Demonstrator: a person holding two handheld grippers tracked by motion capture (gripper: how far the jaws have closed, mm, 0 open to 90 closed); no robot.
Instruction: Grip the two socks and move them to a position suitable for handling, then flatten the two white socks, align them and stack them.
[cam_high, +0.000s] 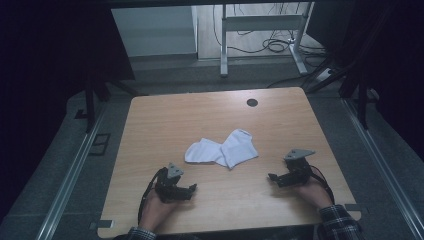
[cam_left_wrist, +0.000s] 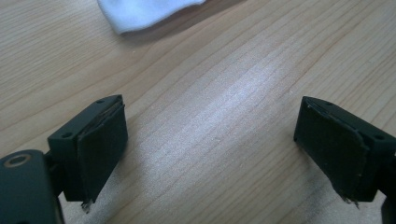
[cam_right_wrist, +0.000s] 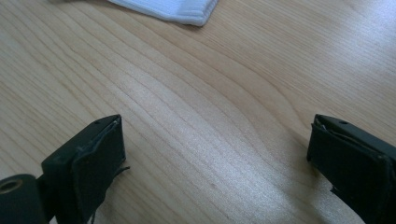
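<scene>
Socks (cam_high: 222, 148): two white ones, overlapping at the table's (cam_high: 165, 120) middle.
Both gripper views cut them off at the top edge; left gripper (cam_left_wrist: 212, 149) and right gripper (cam_right_wrist: 217, 161) gape wide, empty, near them.

Sock (cam_left_wrist: 144, 13) cut off by top edge.

The right hand-held gripper (cam_right_wrist: 215, 163) holds its jaws wide apart over the bare wooden desk (cam_right_wrist: 224, 107), with a white sock's ribbed edge (cam_right_wrist: 177, 9) well beyond them.
</scene>
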